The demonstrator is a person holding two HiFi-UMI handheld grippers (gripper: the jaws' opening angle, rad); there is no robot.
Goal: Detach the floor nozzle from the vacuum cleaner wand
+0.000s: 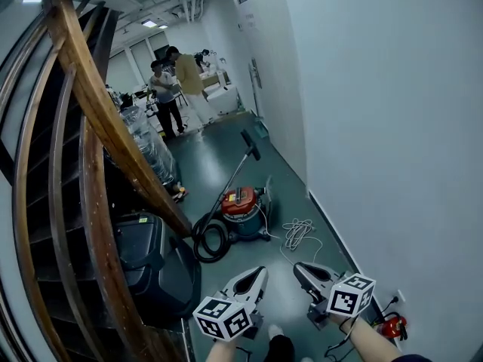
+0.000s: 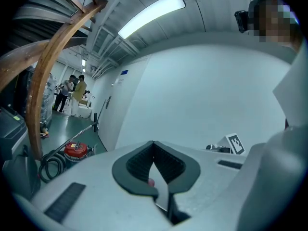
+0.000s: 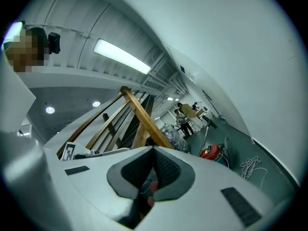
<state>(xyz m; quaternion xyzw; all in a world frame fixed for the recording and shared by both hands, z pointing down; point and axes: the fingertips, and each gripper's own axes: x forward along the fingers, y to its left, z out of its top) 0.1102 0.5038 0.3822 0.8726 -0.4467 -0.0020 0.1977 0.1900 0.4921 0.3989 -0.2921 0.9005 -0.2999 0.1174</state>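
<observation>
1. Floor nozzle (image 1: 250, 146): the dark head is fitted on the far end of the wand (image 1: 235, 175). The wand slants up from the red vacuum canister (image 1: 241, 206), which stands on the green floor (image 1: 219, 157) of a corridor. Both grippers are well apart from the nozzle.
2. Whether the nozzle rests on the floor or leans on the white wall (image 1: 377, 111) cannot be determined.
3. Left gripper (image 1: 259, 273): held low in the near foreground, empty. In the left gripper view the fingers (image 2: 144, 160) are pressed together with nothing between them.
4. Right gripper (image 1: 299, 268): held beside the left one. In the right gripper view the fingers (image 3: 166, 167) are likewise pressed together on nothing.
5. Head view only:
   - a black hose (image 1: 207, 241) coiled against the canister;
   - a loose white cable (image 1: 297, 232) on the floor near the wall;
   - a black case (image 1: 151, 259) under the wooden stair railing (image 1: 90, 111).
6. Left gripper view only: a long ceiling light (image 2: 151, 14) and, at the right, the marker cube (image 2: 235, 143) of the other gripper.
7. Right gripper view: shows the canister small, with the railing crossing behind the fingers.
8. Two people (image 1: 177, 85) stand at the far end of the corridor.
</observation>
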